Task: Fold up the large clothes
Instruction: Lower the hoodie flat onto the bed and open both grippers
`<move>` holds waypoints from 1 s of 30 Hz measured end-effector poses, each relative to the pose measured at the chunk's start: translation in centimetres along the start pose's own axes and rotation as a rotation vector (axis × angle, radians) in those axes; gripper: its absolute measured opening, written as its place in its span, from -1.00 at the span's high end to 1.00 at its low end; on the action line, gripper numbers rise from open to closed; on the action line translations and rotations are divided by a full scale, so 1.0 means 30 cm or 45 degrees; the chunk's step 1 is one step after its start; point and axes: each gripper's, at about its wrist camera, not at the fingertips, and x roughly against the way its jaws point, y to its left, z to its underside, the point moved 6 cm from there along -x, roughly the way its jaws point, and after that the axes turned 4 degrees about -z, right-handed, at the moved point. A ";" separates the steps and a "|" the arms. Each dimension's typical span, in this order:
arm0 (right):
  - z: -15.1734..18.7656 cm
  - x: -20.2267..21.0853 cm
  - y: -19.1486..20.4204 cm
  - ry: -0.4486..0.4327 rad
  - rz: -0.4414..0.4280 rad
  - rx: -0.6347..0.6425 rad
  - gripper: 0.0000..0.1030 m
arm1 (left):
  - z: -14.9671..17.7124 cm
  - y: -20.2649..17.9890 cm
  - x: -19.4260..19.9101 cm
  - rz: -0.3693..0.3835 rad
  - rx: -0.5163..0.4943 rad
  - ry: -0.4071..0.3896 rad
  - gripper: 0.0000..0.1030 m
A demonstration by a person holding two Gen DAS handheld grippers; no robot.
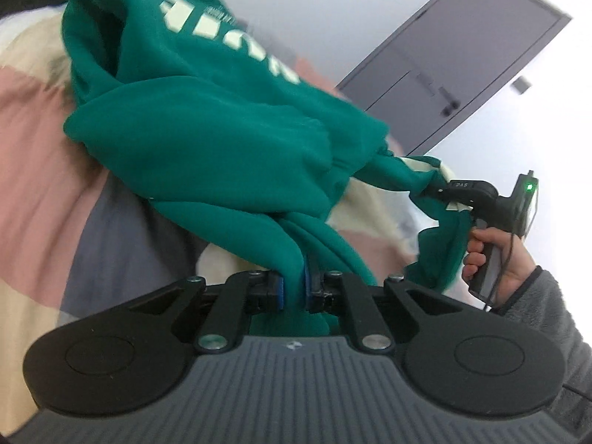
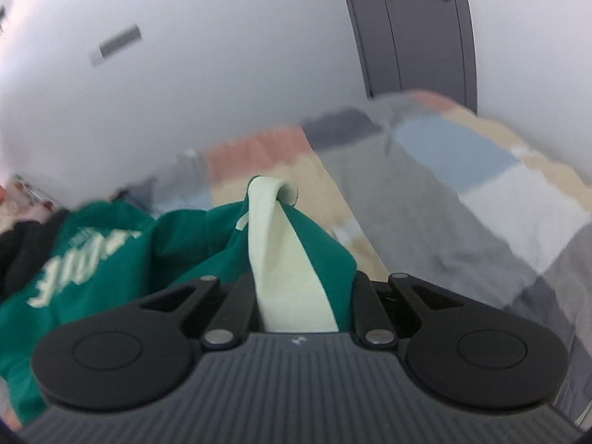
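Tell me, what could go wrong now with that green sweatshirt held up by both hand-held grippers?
1. The left hand-held gripper pinches only a narrow bunch of the green sweatshirt, so the fabric might slip out under its own weight.
2. The right hand-held gripper grips a twisted end with pale lining, so the garment may not spread flat on the patchwork bedspread.
3. The sweatshirt hangs crumpled between them, so any fold made now would likely trap creases.

1. The right gripper's (image 2: 296, 296) fingertips are buried under the green sweatshirt (image 2: 111, 259).
2. The white lettering (image 1: 229, 33) on the sweatshirt is blurred and creased, so it cannot be read.
3. The patchwork blanket (image 2: 425, 170) is smeared; its far edge is indistinct.
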 end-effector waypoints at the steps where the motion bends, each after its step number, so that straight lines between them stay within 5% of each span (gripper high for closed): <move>1: 0.023 -0.015 -0.004 0.014 0.009 -0.008 0.78 | 0.002 0.002 -0.003 -0.016 -0.009 0.010 0.77; 6: 0.096 -0.041 0.001 0.065 0.022 -0.078 0.74 | -0.033 -0.027 0.054 -0.042 -0.092 -0.032 0.06; 9: 0.117 -0.028 0.018 0.079 0.049 -0.064 0.63 | -0.053 -0.032 0.105 -0.074 -0.120 -0.095 0.01; 13: 0.134 0.012 0.024 0.031 0.061 -0.149 -0.28 | -0.089 -0.033 0.206 -0.171 -0.177 -0.223 -0.17; 15: 0.136 0.049 0.024 -0.018 0.061 -0.191 -0.40 | -0.113 -0.038 0.239 -0.214 -0.206 -0.290 -0.23; 23: 0.133 0.195 0.230 -0.248 -0.075 0.071 -0.40 | -0.163 -0.031 0.234 -0.395 -0.315 -0.378 -0.38; 30: 0.238 0.093 0.429 -0.056 -0.311 0.116 -0.40 | -0.236 -0.025 0.090 -0.494 -0.470 -0.373 -0.43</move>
